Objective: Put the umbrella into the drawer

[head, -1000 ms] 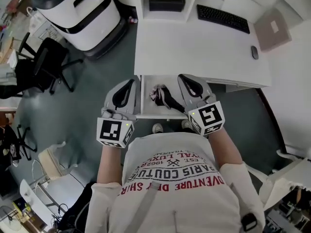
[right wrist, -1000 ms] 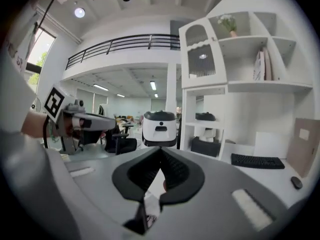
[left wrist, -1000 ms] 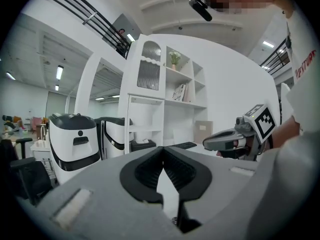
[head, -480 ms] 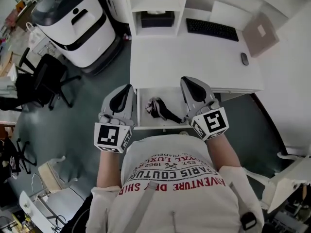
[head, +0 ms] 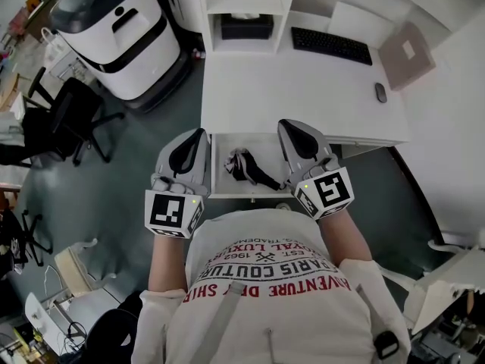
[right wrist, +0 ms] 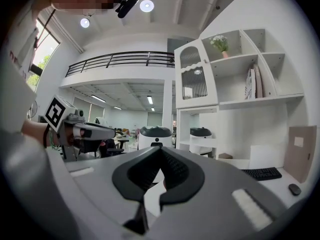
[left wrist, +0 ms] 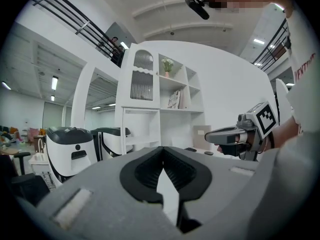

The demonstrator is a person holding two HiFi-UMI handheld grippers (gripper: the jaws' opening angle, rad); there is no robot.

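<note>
Two grey handheld grippers, the left gripper [head: 195, 139] and the right gripper [head: 290, 130], are empty with jaws pressed together, one on either side of the open white drawer [head: 261, 149] under the white desk [head: 303, 89]. The folded black umbrella [head: 246, 167] already lies inside the drawer. Closing it probably comes next: push the front squarely, with no part of the umbrella above the rim.

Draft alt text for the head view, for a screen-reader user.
Seen from above, a person holds the left claw and right claw, both empty, on either side of an open white drawer in which a folded dark umbrella lies. Beyond the drawer is a white desk with a keyboard and a mouse.
</note>
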